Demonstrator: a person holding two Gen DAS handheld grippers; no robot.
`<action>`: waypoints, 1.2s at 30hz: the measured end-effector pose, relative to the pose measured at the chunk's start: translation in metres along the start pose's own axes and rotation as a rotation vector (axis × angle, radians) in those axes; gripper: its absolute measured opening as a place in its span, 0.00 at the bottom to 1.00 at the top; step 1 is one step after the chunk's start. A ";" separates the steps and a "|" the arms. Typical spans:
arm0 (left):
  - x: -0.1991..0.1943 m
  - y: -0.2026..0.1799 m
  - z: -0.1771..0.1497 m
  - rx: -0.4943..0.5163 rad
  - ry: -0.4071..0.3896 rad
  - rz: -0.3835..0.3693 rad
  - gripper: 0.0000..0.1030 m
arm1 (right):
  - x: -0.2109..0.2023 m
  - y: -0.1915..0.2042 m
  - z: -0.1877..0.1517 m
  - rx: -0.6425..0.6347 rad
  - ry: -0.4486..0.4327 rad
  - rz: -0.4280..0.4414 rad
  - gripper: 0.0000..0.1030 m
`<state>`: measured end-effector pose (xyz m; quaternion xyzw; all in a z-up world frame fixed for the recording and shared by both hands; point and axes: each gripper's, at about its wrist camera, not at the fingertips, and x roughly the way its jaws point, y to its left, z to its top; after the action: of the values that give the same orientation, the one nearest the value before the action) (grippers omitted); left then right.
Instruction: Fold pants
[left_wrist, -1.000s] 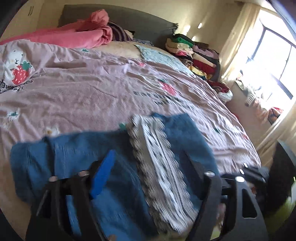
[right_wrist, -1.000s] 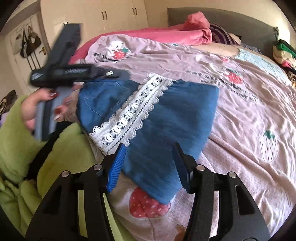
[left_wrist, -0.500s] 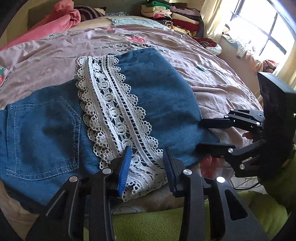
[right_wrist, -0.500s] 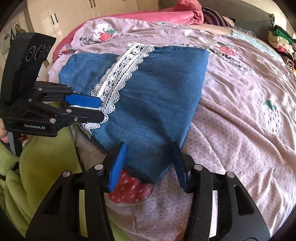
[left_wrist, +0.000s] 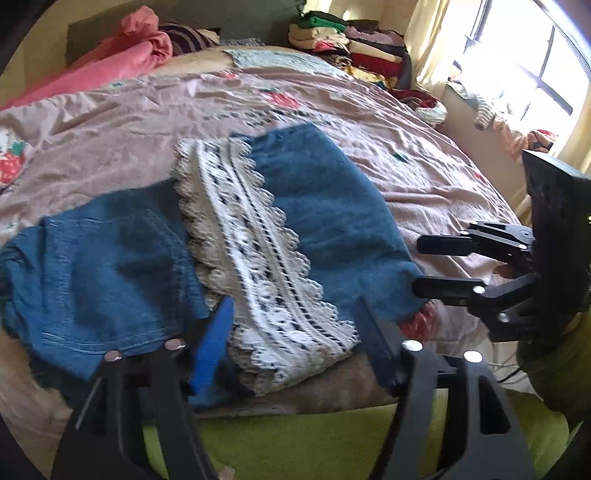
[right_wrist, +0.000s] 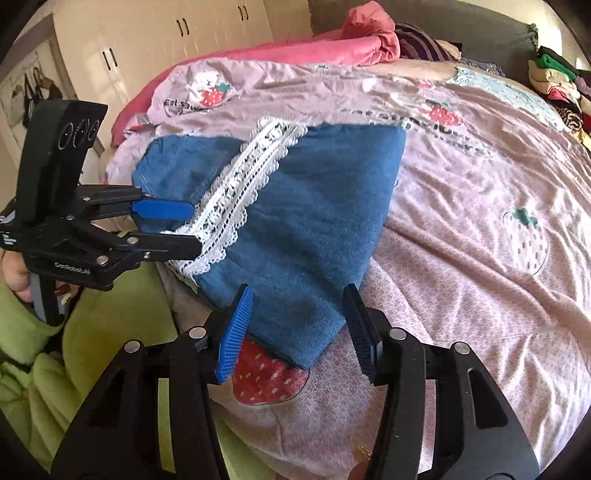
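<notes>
Right gripper (right_wrist: 299, 328): jaws spread wide, holding nothing — poised over the near corner of the pants.
Left gripper (left_wrist: 295, 332): jaws apart, empty, at the near edge of the lace band (left_wrist: 258, 251).
Pants (right_wrist: 314, 206): blue denim, folded, lying on the bedspread (right_wrist: 480, 206) near its front edge.
Far end: pink blanket (right_wrist: 332, 44) — stacked clothes (left_wrist: 354, 44) beside the window.

Both wrist views look close across the folded pants (left_wrist: 325, 221) from the bed's (right_wrist: 480, 184) near edge.
</notes>
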<state>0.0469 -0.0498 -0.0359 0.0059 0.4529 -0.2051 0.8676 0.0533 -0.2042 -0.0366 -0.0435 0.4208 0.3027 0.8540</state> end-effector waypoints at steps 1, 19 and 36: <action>-0.004 0.002 0.001 -0.005 -0.009 -0.001 0.65 | -0.003 0.000 0.002 0.003 -0.008 -0.005 0.47; -0.063 0.032 -0.001 -0.082 -0.129 0.130 0.96 | -0.027 0.019 0.031 -0.003 -0.107 -0.020 0.85; -0.112 0.107 -0.030 -0.281 -0.193 0.257 0.96 | -0.012 0.066 0.091 -0.111 -0.125 0.053 0.90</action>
<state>0.0050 0.0930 0.0157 -0.0771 0.3872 -0.0271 0.9184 0.0742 -0.1258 0.0428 -0.0608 0.3503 0.3503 0.8665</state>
